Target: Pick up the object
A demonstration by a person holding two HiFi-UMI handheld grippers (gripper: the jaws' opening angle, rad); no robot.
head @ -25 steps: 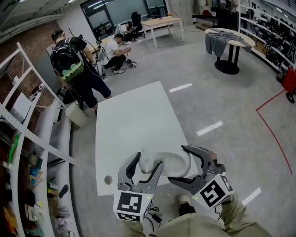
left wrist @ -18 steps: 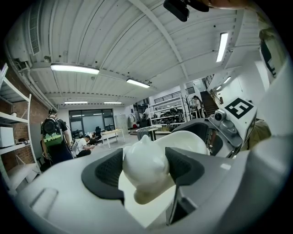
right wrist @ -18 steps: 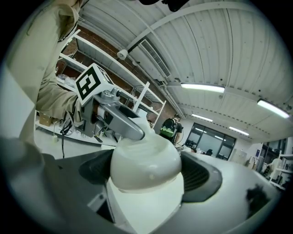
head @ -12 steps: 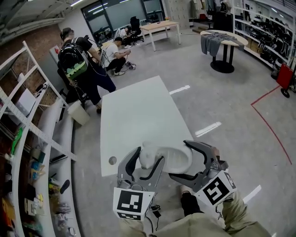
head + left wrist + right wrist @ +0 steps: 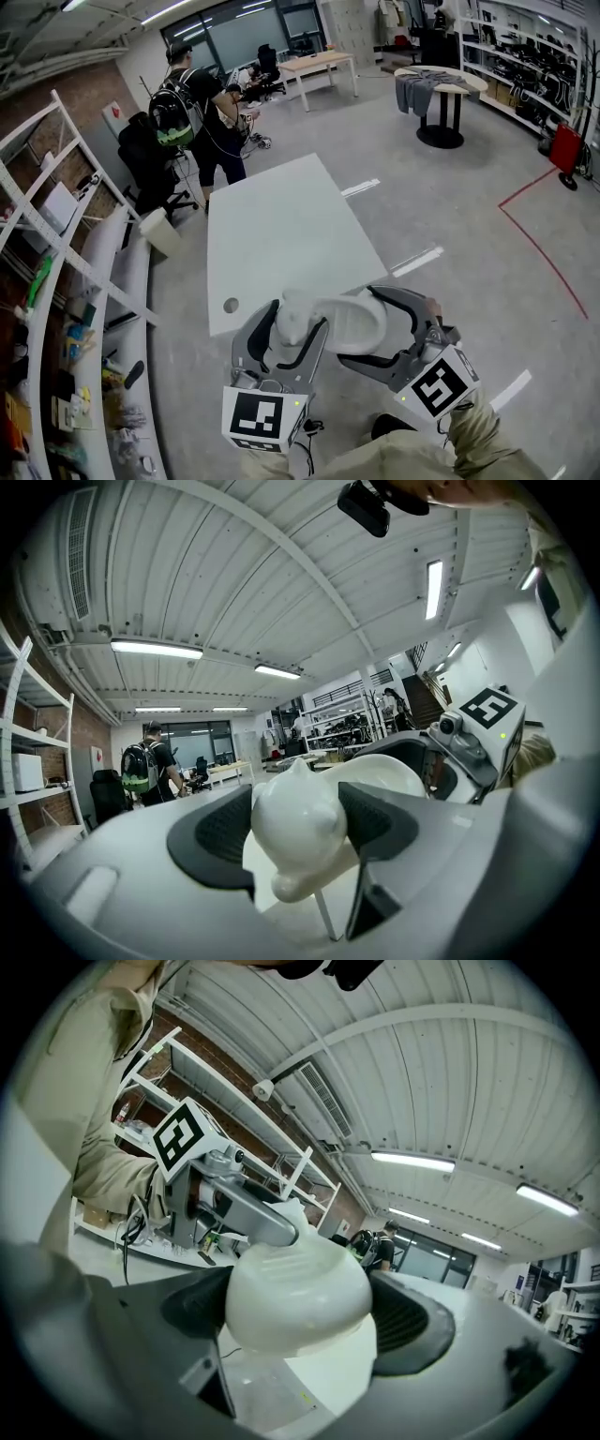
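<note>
white object (image 5: 347, 319) still in both grippers (image 5: 293, 326) (image 5: 361, 328)

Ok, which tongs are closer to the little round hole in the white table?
Left. The left tongs, clamped on the glossy white cat-shaped ornament, are just right of the round hole in the white table; the right tongs grip the ornament's rounded end, farther right.

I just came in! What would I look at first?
A white figure with little ears, low in the head view, held by both grippers: the left gripper on its eared head, the right gripper on its round end. Beyond it lies a white table.
</note>
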